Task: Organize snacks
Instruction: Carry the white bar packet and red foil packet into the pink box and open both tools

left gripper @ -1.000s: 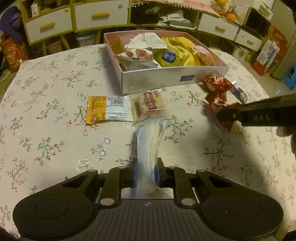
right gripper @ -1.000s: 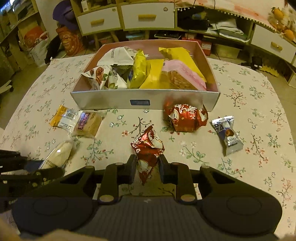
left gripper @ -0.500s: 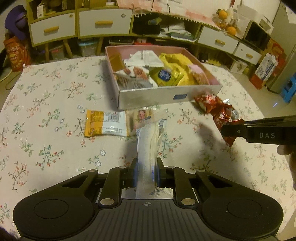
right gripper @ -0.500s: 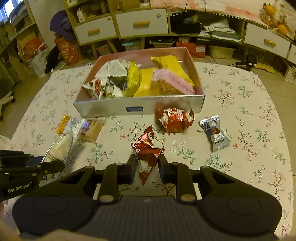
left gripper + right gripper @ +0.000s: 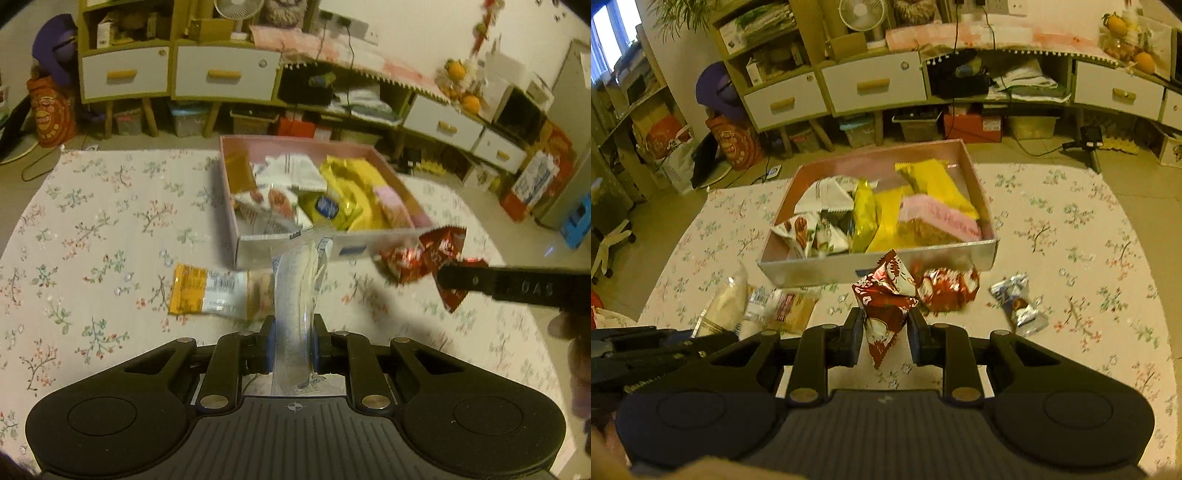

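Left gripper (image 5: pixel 293 345) is clamping a clear-wrapped white snack (image 5: pixel 297 295); right gripper (image 5: pixel 884 334) is pinching a red foil packet (image 5: pixel 886 299), both above the table (image 5: pixel 1071 229) before the snack box (image 5: pixel 812 271).

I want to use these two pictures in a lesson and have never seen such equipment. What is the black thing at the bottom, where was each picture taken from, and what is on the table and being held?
No robot is here: a person holds a two-fingered gripping tool in each hand, each with a camera looking along its fingers. One picture comes from the left tool, the other from the right tool. The left one is shut on a clear packet with a pale snack; the right is shut on a red foil packet. On the flowered tablecloth stands an open box full of snacks. Loose beside it lie another red packet, a silver-blue packet and an orange-and-white packet.
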### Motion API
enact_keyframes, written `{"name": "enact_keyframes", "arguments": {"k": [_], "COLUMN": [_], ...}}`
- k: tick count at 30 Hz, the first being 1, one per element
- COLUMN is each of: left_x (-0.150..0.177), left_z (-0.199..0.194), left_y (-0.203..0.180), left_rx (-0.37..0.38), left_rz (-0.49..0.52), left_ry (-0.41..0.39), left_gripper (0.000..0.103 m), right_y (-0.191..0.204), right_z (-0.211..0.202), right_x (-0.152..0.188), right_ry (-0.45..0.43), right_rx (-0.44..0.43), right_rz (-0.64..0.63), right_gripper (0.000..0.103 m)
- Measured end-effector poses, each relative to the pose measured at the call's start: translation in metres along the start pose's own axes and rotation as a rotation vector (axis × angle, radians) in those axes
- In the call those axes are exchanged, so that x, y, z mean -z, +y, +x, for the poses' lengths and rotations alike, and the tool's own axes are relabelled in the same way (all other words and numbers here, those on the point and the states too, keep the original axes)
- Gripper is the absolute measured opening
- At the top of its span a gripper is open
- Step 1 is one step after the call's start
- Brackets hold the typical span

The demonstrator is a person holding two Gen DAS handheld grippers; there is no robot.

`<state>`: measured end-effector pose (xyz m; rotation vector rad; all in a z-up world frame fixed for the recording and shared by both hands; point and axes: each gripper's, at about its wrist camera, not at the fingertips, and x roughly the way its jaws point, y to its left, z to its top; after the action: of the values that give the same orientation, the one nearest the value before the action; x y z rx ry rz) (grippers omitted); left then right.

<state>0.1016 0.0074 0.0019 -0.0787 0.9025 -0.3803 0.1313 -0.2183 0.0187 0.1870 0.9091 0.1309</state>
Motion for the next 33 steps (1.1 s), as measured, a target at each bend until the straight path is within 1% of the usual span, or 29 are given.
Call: {"name": "enact_keyframes", "arguments": {"k": [2, 5, 8, 15, 19, 23, 25, 28, 33], "left_x": [-0.005, -0.017, -0.033, -0.087, -0.111, -0.132, -0.142, -0.153, -0.163], "left_z": [-0.002, -0.002, 0.003, 0.029, 0.055, 0.082, 0.094, 0.111, 0.140], "left_y": [-0.002, -0.003, -0.001, 0.006, 0.006, 0.006, 0.007, 0.007, 0.004], "left_rx": [0.004, -0.017, -0.038, -0.087, -0.117, -0.147, -0.155, -0.166, -0.216], "left_rz": [-0.012, 0.003, 0.015, 0.050, 0.084, 0.108, 0.111, 0.127, 0.163], "left_ry": [-0.014, -0.031, -0.031, -0.029, -0.003, 0.056, 0.065, 0.084, 0.166], "left_gripper": [0.016, 0.016, 0.016, 0.016, 0.016, 0.016, 0.016, 0.016, 0.016], "right_y": [-0.002, -0.007, -0.009, -0.019, -0.015, -0.012, -0.012, -0.013, -0.016], "right_z": [-0.001, 0.003, 0.008, 0.026, 0.042, 0.060, 0.070, 0.080, 0.095], "right_x": [-0.005, -0.015, -0.024, -0.053, -0.068, -0.081, -0.086, -0.090, -0.098], "right_ry": [-0.010, -0.021, -0.028, -0.054, -0.060, -0.053, -0.047, -0.041, -0.024], "right_rx": [0.001, -0.007, -0.020, -0.071, -0.080, -0.084, -0.081, -0.070, -0.076], "right_rz": [-0.003, 0.005, -0.002, 0.040, 0.021, 0.001, -0.004, -0.007, 0.007], "right_gripper": [0.023, 0.023, 0.023, 0.023, 0.023, 0.023, 0.023, 0.023, 0.023]}}
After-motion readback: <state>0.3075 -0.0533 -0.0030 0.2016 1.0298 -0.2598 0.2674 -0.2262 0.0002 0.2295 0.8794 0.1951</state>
